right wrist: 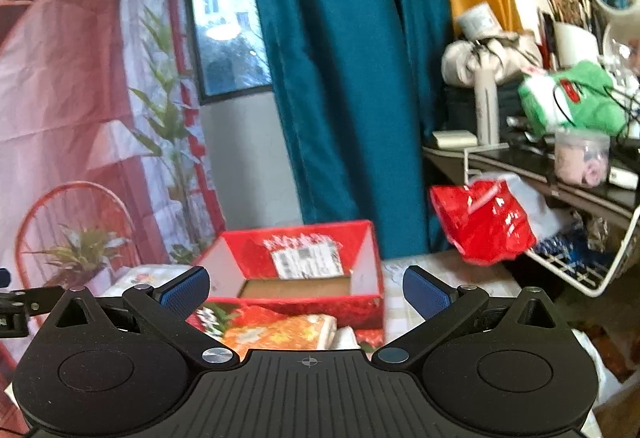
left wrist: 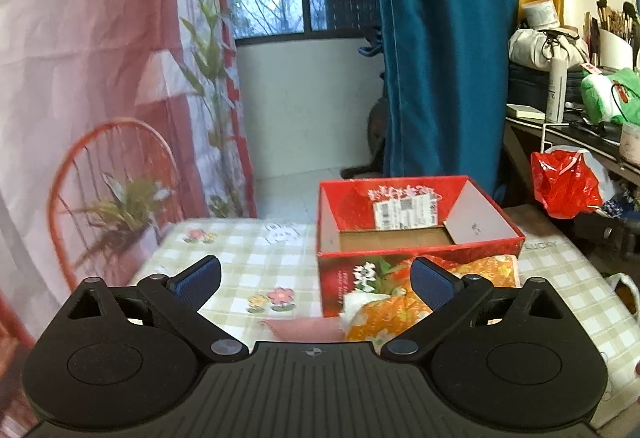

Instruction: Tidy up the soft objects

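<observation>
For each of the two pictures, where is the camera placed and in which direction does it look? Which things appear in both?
Left wrist view: sits on the left gripper, looks forward over the checked table at the red box; own open blue-padded fingers show.
Right wrist view: sits on the right gripper, looks at the same red box from further right, toward the shelf; own open fingers show.
Shared: red box, orange folded cloth, teal curtain, red plastic bag.
</observation>
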### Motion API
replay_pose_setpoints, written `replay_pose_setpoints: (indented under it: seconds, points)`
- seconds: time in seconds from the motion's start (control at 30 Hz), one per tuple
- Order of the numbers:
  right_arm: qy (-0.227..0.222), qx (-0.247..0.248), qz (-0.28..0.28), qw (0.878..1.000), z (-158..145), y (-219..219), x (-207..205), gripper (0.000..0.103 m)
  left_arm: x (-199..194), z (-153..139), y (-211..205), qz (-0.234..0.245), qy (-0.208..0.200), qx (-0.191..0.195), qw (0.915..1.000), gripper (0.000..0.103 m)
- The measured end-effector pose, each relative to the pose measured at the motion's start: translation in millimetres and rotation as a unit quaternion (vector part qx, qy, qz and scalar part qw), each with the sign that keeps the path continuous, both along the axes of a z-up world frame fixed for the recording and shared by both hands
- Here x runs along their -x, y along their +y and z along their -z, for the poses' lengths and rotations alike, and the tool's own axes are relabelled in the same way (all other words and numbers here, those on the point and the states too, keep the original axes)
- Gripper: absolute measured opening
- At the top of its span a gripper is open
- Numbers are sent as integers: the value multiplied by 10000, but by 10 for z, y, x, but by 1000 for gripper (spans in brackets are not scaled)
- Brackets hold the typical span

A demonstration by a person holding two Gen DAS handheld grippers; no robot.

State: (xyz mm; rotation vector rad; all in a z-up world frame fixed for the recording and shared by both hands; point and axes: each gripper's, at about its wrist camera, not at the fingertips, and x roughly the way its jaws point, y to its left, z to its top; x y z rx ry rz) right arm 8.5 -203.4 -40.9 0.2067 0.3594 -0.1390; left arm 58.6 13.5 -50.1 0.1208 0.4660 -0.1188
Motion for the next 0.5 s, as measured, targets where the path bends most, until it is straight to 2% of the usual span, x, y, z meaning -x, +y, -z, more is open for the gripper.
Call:
replay_pose_setpoints:
  seconds: [0.17,0.27,0.37,0.43,0.5]
  points:
    - [410,-118,-219,9988,236,-28,-201,103,-186,189,84,249,156,398,9988,97]
    - [656,80,-268,9975,368,57,-314,103,-335,350,115,434,301,614,9967,96]
    - [770,287,-410,9958,516,147,-416,102,-498,534,114,417,530,723,9951,90]
    - [825,352,-603,9941,618,207,-471,97,-575,656,91,411,664,714,9944,85]
    - [933,386,-724,9922,715,262,-524,84,-659,794,62,473,860,751,9923,81]
